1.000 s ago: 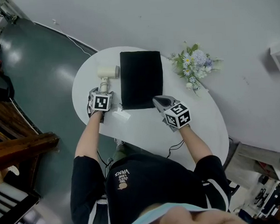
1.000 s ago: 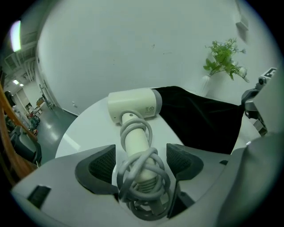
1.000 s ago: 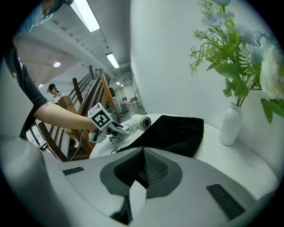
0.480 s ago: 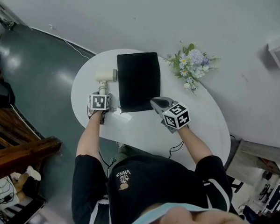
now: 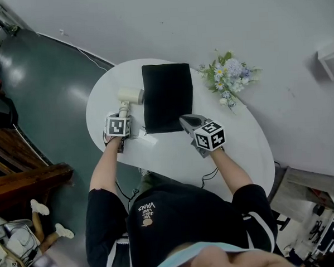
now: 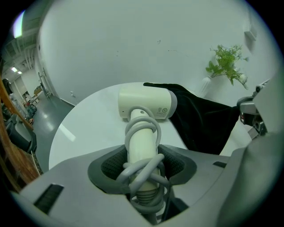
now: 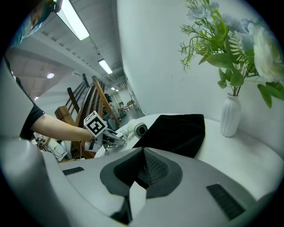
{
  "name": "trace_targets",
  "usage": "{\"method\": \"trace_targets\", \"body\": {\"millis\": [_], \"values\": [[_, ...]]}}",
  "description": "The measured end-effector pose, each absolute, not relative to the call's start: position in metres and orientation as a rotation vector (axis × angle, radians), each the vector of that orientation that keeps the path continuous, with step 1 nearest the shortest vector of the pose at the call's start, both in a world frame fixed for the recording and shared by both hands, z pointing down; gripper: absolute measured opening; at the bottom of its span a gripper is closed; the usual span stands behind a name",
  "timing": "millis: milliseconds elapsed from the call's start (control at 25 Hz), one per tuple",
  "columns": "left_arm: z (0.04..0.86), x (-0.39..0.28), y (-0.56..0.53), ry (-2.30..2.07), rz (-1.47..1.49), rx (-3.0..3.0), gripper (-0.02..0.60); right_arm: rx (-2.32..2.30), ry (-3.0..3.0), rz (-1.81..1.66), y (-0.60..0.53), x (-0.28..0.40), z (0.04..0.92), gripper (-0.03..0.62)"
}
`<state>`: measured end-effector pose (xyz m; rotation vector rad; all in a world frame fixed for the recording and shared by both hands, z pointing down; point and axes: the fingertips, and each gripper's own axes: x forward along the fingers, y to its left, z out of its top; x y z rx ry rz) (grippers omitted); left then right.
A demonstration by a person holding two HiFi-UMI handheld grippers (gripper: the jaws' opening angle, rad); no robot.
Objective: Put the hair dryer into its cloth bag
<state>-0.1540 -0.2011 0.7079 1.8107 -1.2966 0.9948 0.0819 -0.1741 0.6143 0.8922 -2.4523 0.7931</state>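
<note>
L gripper (image 5: 123, 111) has just been closing its jaws round the dryer (image 5: 130, 96) handle, w/ the wound cord (image 6: 141, 170) caught in betw. The pads are now pressing on both sides, so the grip looks made. Dryer is lying at far left on the table (image 5: 173, 152), its head just beside the bag (image 5: 167, 96) left edge. It's sitting about where it was a sec ago, not lifted yet. R gripper (image 5: 185, 121) is waiting at the bag's near right corner, jaws together; can't tell if it's nipping cloth. Bag is lying flat. Meaning: pick-up is starting and bagging isn't begun; the bag mouth prob. needs opening first.
</note>
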Motion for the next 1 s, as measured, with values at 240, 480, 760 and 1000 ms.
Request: {"method": "trace_targets", "body": {"millis": [240, 480, 760, 1000], "values": [[0.698, -0.166, -0.159, -1.268, 0.943, 1.856, 0.236, 0.919, -2.435, 0.832, -0.175, 0.08, 0.622, 0.046], [0.668, -0.155, -0.104, -1.242, 0.842, 1.94, 0.235, 0.943, -2.438, 0.851, -0.181, 0.074, 0.623, 0.046], [0.652, -0.1, -0.049, -1.108, 0.74, 2.011, 0.236, 0.966, -2.462, 0.843, -0.187, 0.067, 0.615, 0.046], [0.659, -0.051, -0.021, -0.975, 0.742, 2.056, 0.236, 0.985, -2.47, 0.836, -0.188, 0.068, 0.608, 0.046]]}}
